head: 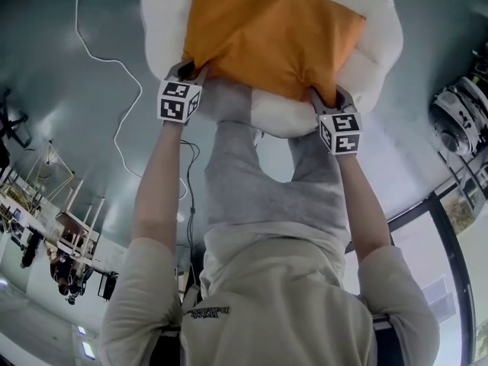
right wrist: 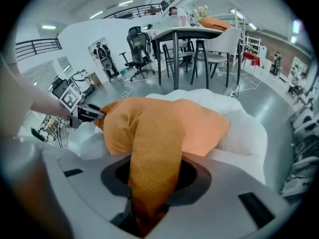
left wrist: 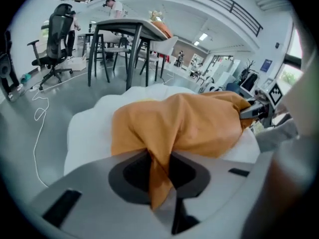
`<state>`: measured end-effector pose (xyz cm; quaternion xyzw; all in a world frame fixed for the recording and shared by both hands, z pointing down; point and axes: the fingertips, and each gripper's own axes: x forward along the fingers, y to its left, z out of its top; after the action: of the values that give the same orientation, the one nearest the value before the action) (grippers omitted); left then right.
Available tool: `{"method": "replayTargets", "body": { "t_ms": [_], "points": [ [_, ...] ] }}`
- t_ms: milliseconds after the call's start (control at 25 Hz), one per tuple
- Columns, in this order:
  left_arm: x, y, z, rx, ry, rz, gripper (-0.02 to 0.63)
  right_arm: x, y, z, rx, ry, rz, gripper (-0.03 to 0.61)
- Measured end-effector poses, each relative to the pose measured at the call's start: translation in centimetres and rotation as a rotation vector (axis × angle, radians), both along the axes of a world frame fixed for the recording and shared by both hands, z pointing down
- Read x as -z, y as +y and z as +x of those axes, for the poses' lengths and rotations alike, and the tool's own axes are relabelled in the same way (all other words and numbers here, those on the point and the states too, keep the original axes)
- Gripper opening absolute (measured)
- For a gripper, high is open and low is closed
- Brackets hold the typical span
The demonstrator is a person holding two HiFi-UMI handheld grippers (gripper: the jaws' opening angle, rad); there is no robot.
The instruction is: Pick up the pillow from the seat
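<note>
A: Head view first. What is it showing?
B: The orange pillow (head: 274,36) is lying on the white seat (head: 377,40), just ahead of the person's knees. The left gripper (head: 188,73) is biting the pillow's near left corner. The right gripper (head: 329,97) is biting the near right corner. A white cable (head: 114,59) is trailing over the grey floor (head: 69,128) to the left.
A: Left gripper view?
B: Its jaws are pinching a thin fold of orange fabric, which is hanging down between them. The rest of the pillow is spreading out beyond, over the seat. The right gripper is showing at the pillow's far corner, at right. A dark table (left wrist: 124,29) and an office chair (left wrist: 55,34) are standing well behind.
A: Right gripper view?
B: Its jaws are clamping a thicker roll of the same fabric, which is filling the gap between them. The left gripper is gripping the opposite corner, at left. The seat is bulging out from under the pillow on the right.
</note>
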<state>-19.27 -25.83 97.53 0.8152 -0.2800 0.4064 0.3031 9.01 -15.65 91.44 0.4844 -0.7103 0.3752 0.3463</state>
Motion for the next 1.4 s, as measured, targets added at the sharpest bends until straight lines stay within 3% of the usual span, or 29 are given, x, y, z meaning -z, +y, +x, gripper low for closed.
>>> {"method": "replayTargets", "body": {
  "t_ms": [240, 480, 760, 1000, 1400],
  "points": [
    [8.0, -0.3, 1.3, 0.0, 0.071, 0.026, 0.044, 10.0, -3.6, 1.1, 0.047, -0.003, 0.178, 0.118],
    [19.2, -2.7, 4.0, 0.077, 0.112, 0.171, 0.037, 21.5, -8.3, 4.2, 0.1, 0.038, 0.387, 0.123],
    [35.8, -6.6, 5.9, 0.146, 0.167, 0.391, 0.037, 38.1, -11.5, 5.9, 0.152, 0.085, 0.615, 0.13],
    [50.7, -7.9, 7.2, 0.166, 0.226, 0.616, 0.037, 53.6, -11.9, 6.8, 0.143, 0.09, 0.874, 0.135],
    [71.6, -5.8, 7.8, 0.167, 0.334, 0.968, 0.037, 74.1, -8.7, 7.4, 0.106, 0.114, 1.29, 0.146]
  ]
}}
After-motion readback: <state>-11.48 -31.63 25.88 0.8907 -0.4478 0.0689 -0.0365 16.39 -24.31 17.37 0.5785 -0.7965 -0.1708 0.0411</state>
